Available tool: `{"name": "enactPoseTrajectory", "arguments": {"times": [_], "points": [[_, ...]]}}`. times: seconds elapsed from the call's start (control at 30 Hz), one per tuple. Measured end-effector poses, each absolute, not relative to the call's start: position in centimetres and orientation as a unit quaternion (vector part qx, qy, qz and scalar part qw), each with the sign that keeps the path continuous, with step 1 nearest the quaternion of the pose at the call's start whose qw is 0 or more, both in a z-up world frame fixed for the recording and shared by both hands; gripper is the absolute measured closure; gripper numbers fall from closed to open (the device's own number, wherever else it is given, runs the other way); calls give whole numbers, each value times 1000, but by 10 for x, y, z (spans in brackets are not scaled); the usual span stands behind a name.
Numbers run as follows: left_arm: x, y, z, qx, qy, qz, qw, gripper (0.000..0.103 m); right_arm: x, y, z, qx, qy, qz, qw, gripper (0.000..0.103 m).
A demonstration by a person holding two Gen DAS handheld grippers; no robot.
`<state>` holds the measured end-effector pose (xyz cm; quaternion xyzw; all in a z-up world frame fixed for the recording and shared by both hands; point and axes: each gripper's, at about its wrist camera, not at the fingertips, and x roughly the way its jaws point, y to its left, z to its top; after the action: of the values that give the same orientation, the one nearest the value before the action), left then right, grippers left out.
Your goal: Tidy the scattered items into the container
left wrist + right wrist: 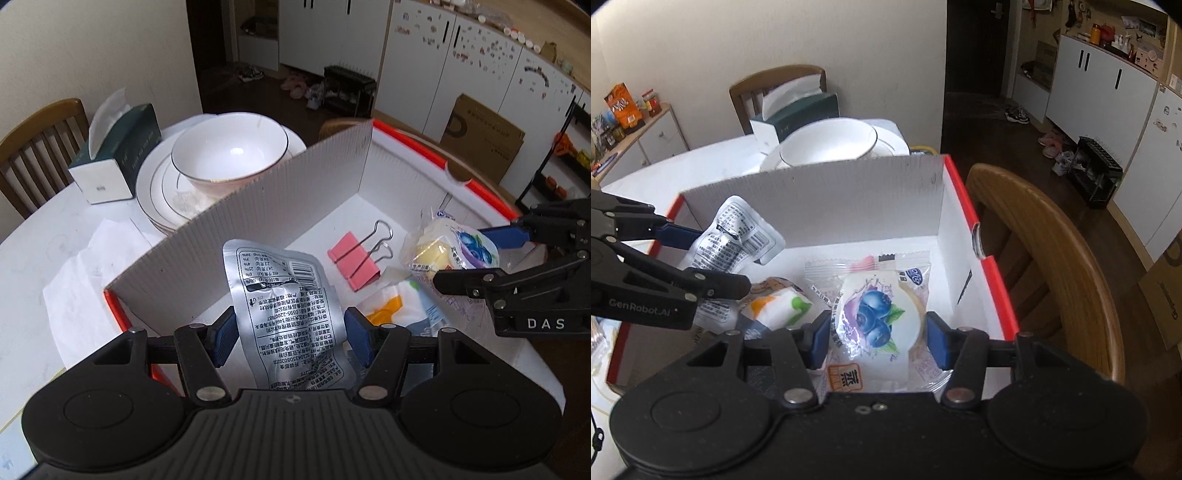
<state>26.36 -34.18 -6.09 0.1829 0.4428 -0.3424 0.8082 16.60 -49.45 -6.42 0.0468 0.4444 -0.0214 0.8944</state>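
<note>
My left gripper [291,334] is shut on a silver foil pouch [280,295], which stands tilted over the near left part of the white box with a red rim [258,206]. My right gripper [878,341] is shut on a clear snack packet with a blueberry picture [875,317], held inside the box above its floor. From the right wrist, the left gripper [720,258] shows at the left with the silver pouch [738,236]. A pink binder clip [354,264] and a white packet with orange and green print [399,306] lie on the box floor.
A raised cardboard flap forms the box's far wall [831,206]. Behind it a white bowl [229,147] sits on stacked plates, beside a dark green tissue box [118,158]. White paper [85,266] lies on the table. A wooden chair [1052,258] stands right of the box.
</note>
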Motion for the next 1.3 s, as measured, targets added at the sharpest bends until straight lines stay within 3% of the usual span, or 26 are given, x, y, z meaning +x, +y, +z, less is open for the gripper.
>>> {"name": "enactPoseTrajectory", "arguments": {"times": [0.9, 1.0, 1.07, 1.3], "points": [[251, -349, -79, 201, 474, -354, 781, 41, 179, -493, -82, 27, 473, -11, 880, 48], [248, -349, -76, 199, 468, -355, 785, 38, 178, -494, -79, 26, 470, -12, 882, 45], [247, -346, -72, 188, 464, -358, 789, 32, 177, -494, -75, 27, 465, -13, 885, 36], [240, -339, -56, 168, 445, -362, 801, 30, 169, -499, -60, 30, 448, -15, 894, 33]]}}
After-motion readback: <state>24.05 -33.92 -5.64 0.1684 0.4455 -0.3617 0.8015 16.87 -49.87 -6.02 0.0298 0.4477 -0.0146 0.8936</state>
